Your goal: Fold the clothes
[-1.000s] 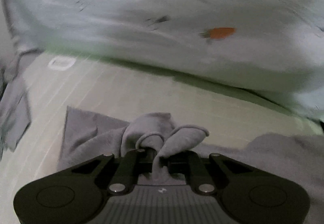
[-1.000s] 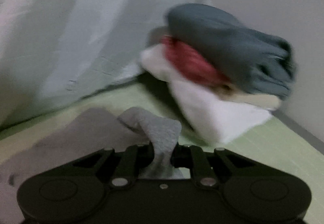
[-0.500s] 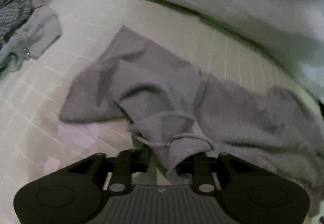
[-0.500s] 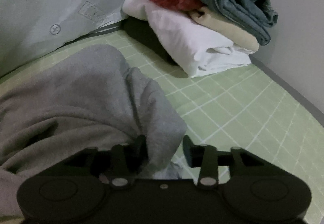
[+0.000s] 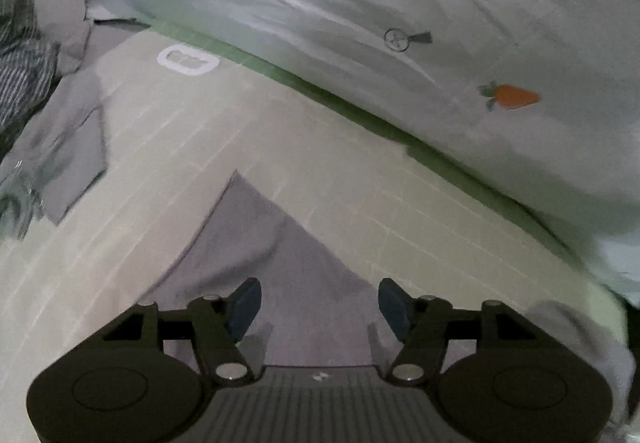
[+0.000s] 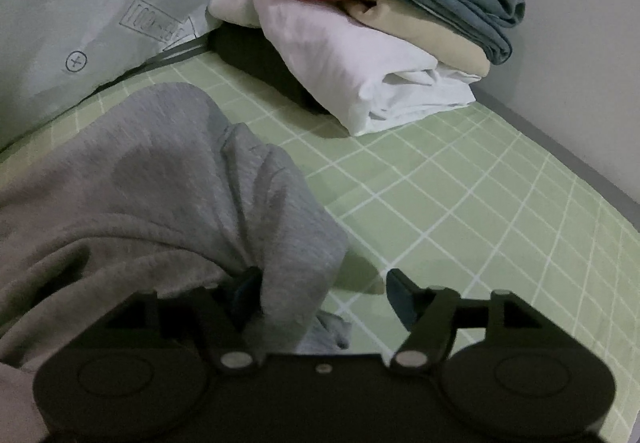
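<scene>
Left gripper (image 5: 320,309): fingers spread wide, holding nothing, over a flat pointed corner of the grey garment (image 5: 276,251) on the green checked sheet (image 5: 360,187). Right gripper (image 6: 324,299): fingers also apart, not clamped; a bunched fold of the grey garment (image 6: 168,183) sits against the left finger (image 6: 244,289), right finger clear over the sheet (image 6: 480,203). Far right: folded stack (image 6: 384,27), white at the bottom, then beige, red and dark grey on top. Far left, left view: loose grey cloth (image 5: 68,147) and striped fabric (image 5: 20,79). Pale bedding with a carrot print (image 5: 510,97) runs along the far side.
</scene>
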A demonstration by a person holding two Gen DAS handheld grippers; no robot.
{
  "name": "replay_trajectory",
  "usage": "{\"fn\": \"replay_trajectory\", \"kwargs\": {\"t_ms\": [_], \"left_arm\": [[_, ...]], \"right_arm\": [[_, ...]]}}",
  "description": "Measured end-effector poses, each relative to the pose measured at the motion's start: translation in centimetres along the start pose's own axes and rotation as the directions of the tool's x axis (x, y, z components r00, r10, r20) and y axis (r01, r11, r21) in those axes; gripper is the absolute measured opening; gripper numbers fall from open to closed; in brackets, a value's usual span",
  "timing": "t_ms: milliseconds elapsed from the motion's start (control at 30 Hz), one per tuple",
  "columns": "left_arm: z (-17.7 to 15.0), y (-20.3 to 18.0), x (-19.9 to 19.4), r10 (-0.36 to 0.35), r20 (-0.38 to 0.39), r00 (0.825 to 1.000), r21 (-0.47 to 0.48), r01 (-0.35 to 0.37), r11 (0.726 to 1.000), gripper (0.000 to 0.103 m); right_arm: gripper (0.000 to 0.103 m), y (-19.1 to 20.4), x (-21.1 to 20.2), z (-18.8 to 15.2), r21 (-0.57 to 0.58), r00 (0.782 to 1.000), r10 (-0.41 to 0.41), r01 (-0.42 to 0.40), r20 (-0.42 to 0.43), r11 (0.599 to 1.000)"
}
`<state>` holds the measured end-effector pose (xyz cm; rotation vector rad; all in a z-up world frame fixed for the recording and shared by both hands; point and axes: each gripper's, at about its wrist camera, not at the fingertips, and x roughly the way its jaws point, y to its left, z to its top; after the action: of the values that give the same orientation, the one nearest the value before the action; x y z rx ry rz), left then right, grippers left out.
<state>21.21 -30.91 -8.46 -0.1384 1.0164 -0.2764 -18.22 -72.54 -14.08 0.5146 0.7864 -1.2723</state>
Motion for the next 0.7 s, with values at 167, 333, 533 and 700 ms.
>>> {"fn": "replay_trajectory", "kwargs": {"t_ms": [167,333,533,700], "left_arm": [[1.8,-0.9,5.7,0.066,-0.079,0.995,-0.013,-0.067,0.998,0.072],[1.8,-1.8,8.1,0.128,-0.079,0.989,0.013,-0.127,0.992,0.066],[1.4,-2.3,6.1,0.093,-0.026,0.995,0.089,-0.090,0.992,0.000],[0.5,-2.1,-1.8,0.072,0.139,0.988,0.177,-0.096,0.980,0.000]], "right_arm": [[0.080,0.1,0.4,0.1,0.007,1.000,-0.022,0.022,-0.007,1.000],[0.081,0.3,0.8,0.1,0.006,0.999,-0.041,0.041,-0.004,0.999],[0.081,0.8,0.3,0.0,-0.030,0.998,-0.055,0.055,0.013,0.998],[0.081,1.4,-2.0,-0.7,-0.106,0.996,-0.047,0.054,0.072,0.993]]}}
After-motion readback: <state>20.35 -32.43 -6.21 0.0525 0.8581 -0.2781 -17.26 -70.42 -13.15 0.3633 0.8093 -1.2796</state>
